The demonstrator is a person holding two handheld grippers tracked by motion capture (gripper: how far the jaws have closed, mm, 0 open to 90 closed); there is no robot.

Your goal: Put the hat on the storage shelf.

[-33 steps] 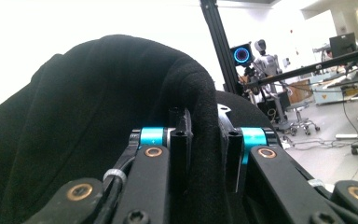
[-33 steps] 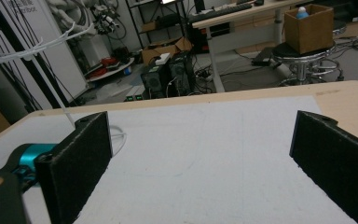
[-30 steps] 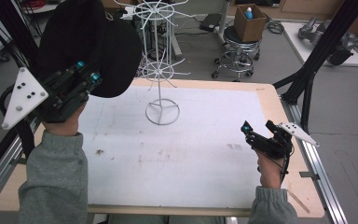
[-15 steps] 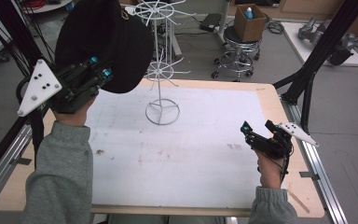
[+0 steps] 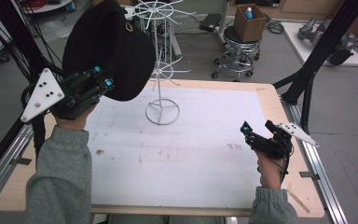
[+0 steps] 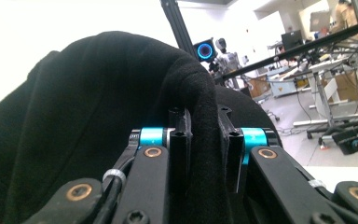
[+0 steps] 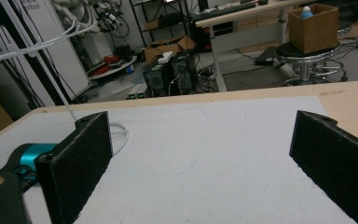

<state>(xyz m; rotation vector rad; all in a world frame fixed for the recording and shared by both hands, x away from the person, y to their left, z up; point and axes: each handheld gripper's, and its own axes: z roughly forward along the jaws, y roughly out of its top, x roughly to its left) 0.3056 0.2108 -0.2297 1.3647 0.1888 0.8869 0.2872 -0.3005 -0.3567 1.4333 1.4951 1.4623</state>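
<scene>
Black fabric first: the cap (image 5: 109,49) fills the upper left of the high view, clamped at its edge in my left gripper (image 5: 100,84). In the left gripper view the jaws are pinched together on a fold of the cap (image 6: 98,121), cloth squeezed between the pads.

White mat (image 5: 205,154) covers most of the table (image 5: 272,95); nothing loose on it.

White wire rack (image 5: 161,60) stands upper centre, round base on the mat, prongs sticking out at several levels.

Change over the last second: cap has gone up and right. It was left of the rack and lower; now its right edge overlaps the rack's stem and mid prongs in the high view. Read: I'm carrying it in to hang on a prong, not yet on.

Right gripper (image 5: 256,135) hasn't moved, lower right, above the mat, jaws wide apart, nothing between them.

Room: open mat right of and below the rack. Tight spot is prongs versus cap fabric; a snag could tip the rack. Table's left edge sits just under my left forearm.
</scene>
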